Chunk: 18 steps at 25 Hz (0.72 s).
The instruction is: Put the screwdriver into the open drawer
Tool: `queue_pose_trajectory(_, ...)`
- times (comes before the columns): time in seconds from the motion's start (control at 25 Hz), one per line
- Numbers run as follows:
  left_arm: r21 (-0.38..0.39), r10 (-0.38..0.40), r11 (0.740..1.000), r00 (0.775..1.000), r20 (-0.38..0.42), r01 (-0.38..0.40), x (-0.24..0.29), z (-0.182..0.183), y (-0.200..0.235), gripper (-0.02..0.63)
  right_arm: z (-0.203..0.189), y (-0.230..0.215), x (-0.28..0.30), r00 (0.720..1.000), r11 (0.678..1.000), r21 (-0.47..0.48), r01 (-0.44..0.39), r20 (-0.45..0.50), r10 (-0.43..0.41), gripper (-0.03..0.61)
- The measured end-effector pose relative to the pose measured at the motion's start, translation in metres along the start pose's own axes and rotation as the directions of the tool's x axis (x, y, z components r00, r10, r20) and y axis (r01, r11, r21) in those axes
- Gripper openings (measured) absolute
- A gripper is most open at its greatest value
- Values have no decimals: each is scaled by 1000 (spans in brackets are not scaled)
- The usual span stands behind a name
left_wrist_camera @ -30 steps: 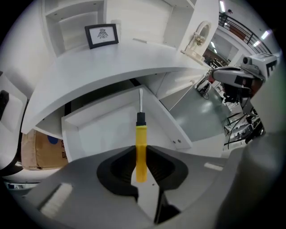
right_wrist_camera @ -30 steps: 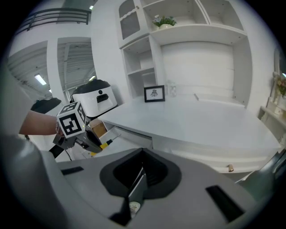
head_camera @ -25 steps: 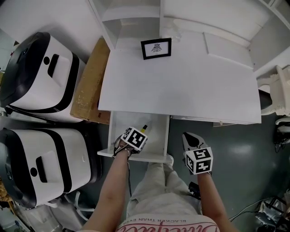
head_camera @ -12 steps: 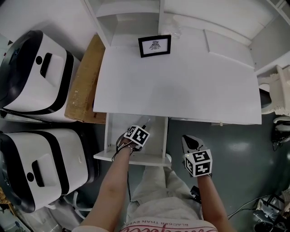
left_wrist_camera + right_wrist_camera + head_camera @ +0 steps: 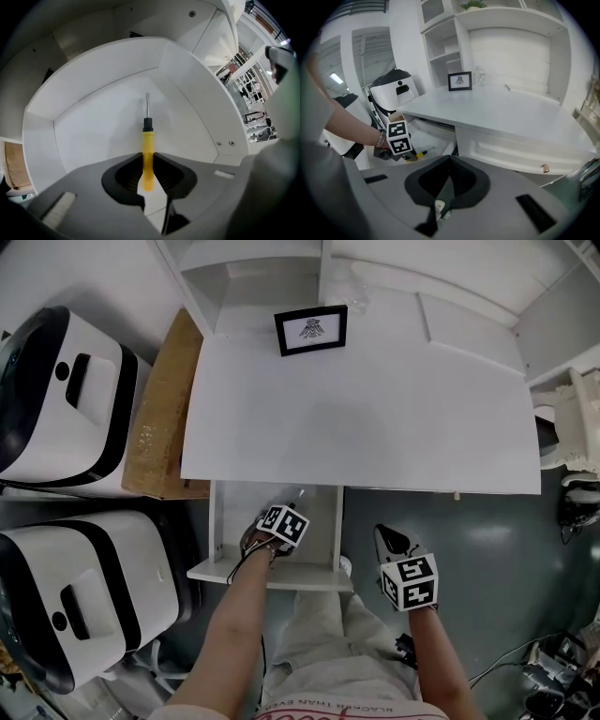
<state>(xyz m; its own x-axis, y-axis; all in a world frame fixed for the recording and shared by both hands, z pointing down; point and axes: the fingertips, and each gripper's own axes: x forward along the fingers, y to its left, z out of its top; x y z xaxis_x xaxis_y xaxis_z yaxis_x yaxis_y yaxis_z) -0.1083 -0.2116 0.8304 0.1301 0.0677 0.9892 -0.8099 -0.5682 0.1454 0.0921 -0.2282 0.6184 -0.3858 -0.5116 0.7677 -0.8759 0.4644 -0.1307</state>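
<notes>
A yellow-handled screwdriver [image 5: 147,150] with a black collar and a thin metal shaft is clamped by its handle in my left gripper [image 5: 148,176], which points straight down. It hangs low over the white floor of the open drawer [image 5: 103,126], shaft toward the drawer's back. From the head view, the left gripper [image 5: 292,509] is inside the drawer [image 5: 270,576] under the desk's front left. My right gripper [image 5: 392,540] hovers to the right of the drawer, shut and empty. The right gripper view shows its jaws [image 5: 449,180] closed, and the left gripper [image 5: 397,138] holding the screwdriver [image 5: 412,155].
A white desk top [image 5: 375,409] with a small framed picture [image 5: 310,330] overhangs the drawer's back. A cardboard box [image 5: 155,418] and two white-and-black machines [image 5: 56,399] [image 5: 84,596] stand left. The neighbouring drawer with a brass knob [image 5: 544,168] is shut. The person's legs are below.
My left gripper has sunk with the screwdriver from above the drawer's front down into it. The right gripper dropped slightly.
</notes>
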Motion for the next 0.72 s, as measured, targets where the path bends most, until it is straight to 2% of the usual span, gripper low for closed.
queue_pose_trajectory(0.56, 7, 29, 1000, 999, 37, -29, 3, 5, 5, 84, 5, 0, 7, 1000, 1000, 2, -8, -6, 8, 5)
queue_pose_trajectory(0.68, -9, 39, 999, 998, 48, -39, 2, 5, 8, 124, 4, 0, 8, 1000, 1000, 7, -9, -5, 9, 5)
queue_pose_trajectory(0.72, -15, 30, 999, 998, 48, -29, 3, 4, 8, 172, 4, 0, 8, 1000, 1000, 9, -9, -4, 9, 5)
